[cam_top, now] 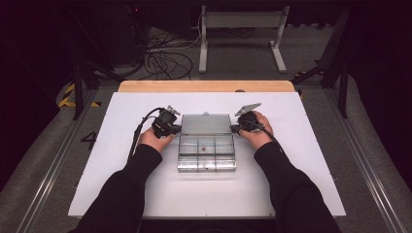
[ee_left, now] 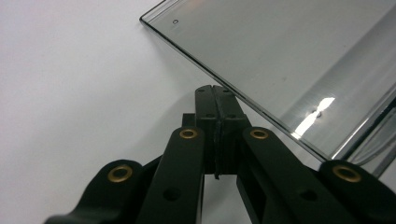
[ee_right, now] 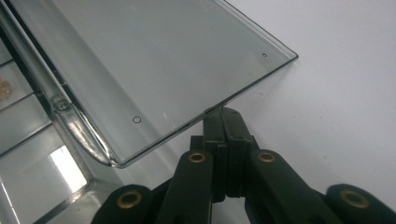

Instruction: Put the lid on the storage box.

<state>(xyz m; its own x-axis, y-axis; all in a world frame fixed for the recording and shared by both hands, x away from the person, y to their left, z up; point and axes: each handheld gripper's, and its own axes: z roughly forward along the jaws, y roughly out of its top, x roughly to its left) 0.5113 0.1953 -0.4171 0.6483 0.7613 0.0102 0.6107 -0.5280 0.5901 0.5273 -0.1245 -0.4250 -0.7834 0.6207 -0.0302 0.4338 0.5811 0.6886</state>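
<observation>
Both hand-held grippers, left (ee_left: 217,100) and right (ee_right: 223,122), closed empty at lid (cam_top: 205,123) side edges. Clear box (cam_top: 206,154): stiff, light, slippery; grip lid edge.

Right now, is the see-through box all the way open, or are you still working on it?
Done: the lid of the clear box is swung back, so its compartments are uncovered. In hand: the left gripper and right gripper, both with jaws shut, press their tips at the lid's two side edges. Left: probably the small brownish thing in a middle compartment, untouched.
</observation>
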